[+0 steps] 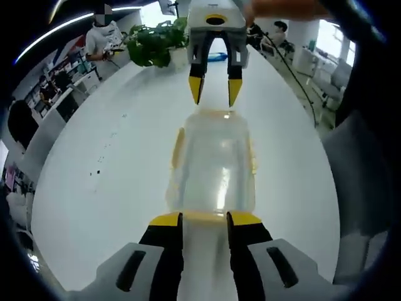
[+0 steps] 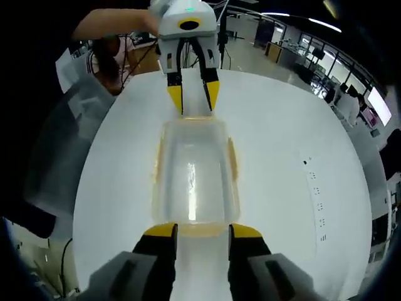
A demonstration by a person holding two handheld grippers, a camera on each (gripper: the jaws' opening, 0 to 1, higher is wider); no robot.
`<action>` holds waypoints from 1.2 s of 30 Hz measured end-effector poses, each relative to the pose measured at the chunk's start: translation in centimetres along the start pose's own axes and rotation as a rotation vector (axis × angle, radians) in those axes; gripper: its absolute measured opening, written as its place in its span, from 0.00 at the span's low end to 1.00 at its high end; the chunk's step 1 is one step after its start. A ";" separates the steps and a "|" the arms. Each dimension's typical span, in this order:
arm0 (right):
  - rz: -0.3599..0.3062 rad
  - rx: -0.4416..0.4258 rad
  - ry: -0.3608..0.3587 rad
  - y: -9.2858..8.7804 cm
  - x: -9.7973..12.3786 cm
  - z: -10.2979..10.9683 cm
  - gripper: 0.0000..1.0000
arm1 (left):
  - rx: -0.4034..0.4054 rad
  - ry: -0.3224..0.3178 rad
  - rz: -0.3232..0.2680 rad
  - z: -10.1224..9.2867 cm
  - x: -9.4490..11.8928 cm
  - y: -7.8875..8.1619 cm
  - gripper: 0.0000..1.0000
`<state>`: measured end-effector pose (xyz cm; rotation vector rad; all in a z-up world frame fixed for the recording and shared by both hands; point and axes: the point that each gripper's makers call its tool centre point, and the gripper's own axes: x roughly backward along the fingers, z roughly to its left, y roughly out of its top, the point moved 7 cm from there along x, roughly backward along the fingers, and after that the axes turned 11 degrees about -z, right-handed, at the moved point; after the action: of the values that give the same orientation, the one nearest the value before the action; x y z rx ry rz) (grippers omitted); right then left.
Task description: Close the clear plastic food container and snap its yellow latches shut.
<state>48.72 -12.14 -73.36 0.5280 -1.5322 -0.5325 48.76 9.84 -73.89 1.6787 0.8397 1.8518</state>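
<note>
Clear plastic container (image 1: 213,166), lid on, pale yellow latches (image 1: 178,148) along its rim, lies lengthwise on the white surface (image 1: 113,188). The left gripper (image 1: 203,219) and right gripper (image 2: 202,231) face each other at opposite short ends, jaws parted, tips at the end latches, grasping nothing.

Both views faced each other from opposite short ends of the clear container (image 1: 213,166) on the white table (image 1: 113,188), each close and looking steeply down along its own jaws, sharing the container and table.
</note>
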 end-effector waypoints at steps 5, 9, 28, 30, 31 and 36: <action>-0.007 0.006 0.002 0.4 -0.1 -0.2 0.29 | -0.006 -0.003 -0.017 0.1 0.0 0.6 0.25; -0.018 0.025 0.007 1.5 -0.9 -0.2 0.29 | -0.007 0.002 -0.034 0.4 -0.7 1.3 0.27; -0.071 0.063 0.050 5.6 -4.5 -0.5 0.28 | -0.027 -0.037 -0.086 0.0 -4.0 4.0 0.26; -0.069 0.065 0.050 5.5 -4.5 -0.5 0.28 | -0.031 -0.038 -0.080 0.0 -3.9 4.0 0.27; -0.069 0.065 0.049 5.4 -4.4 -0.5 0.28 | -0.040 -0.036 -0.077 0.0 -3.9 3.9 0.27; -0.058 0.072 0.050 5.2 -4.7 -0.5 0.28 | -0.040 -0.044 -0.084 -0.4 -4.5 4.2 0.27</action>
<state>49.28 -5.19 -73.77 0.6383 -1.4964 -0.5068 49.09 3.67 -73.91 1.6284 0.8372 1.7582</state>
